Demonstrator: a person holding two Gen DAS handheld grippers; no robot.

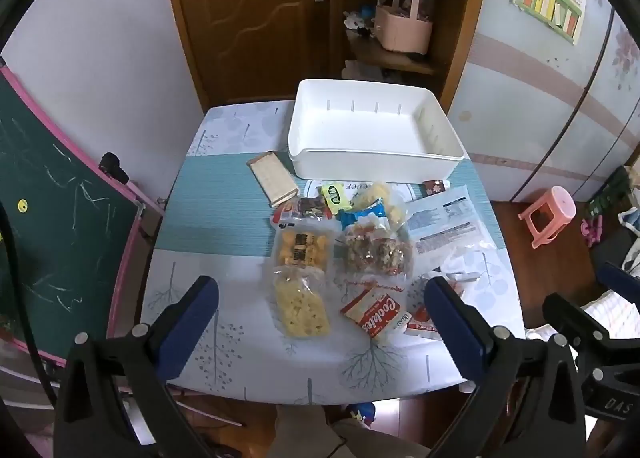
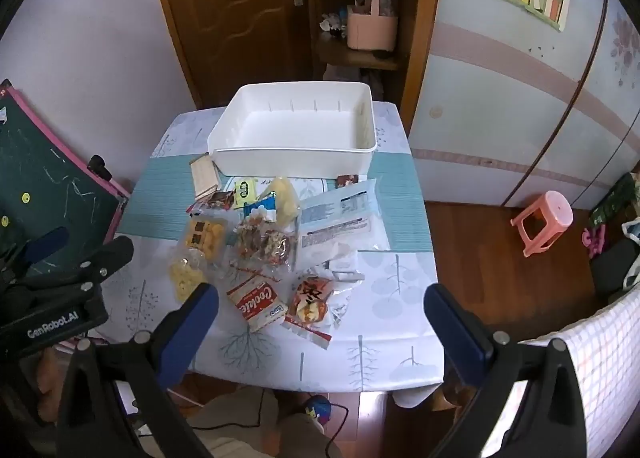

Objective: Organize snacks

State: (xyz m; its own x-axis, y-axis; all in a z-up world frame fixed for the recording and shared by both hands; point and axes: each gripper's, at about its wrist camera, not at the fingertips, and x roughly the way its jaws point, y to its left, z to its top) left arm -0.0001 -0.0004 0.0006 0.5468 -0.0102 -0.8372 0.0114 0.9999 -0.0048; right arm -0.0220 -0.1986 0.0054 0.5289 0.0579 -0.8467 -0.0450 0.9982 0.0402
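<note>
A small room with a brown door and a corner shelf is shown, and in its middle a desk covered by a cloth printed with trees. At the far end of the desk an empty white bin is set, its near wall facing the snacks. The snacks are scattered in a loose pile between the bin and the near edge: a red Cookies pack and a clear bag of yellow puffs nearest, a tray of round biscuits and a bag of mixed nuts behind them, and a wafer pack just beside the bin's left corner.

The left gripper and the right gripper are both held above the near edge, tilted downward, spread wide with nothing between the fingers. No snack has yet been placed, so the task is judged to be at its start. A reach to one near pack is called for next, probably the Cookies pack, followed by a lift over the bin's near wall. Open cloth is left at the near left and right; a chalkboard stands close on the left.
</note>
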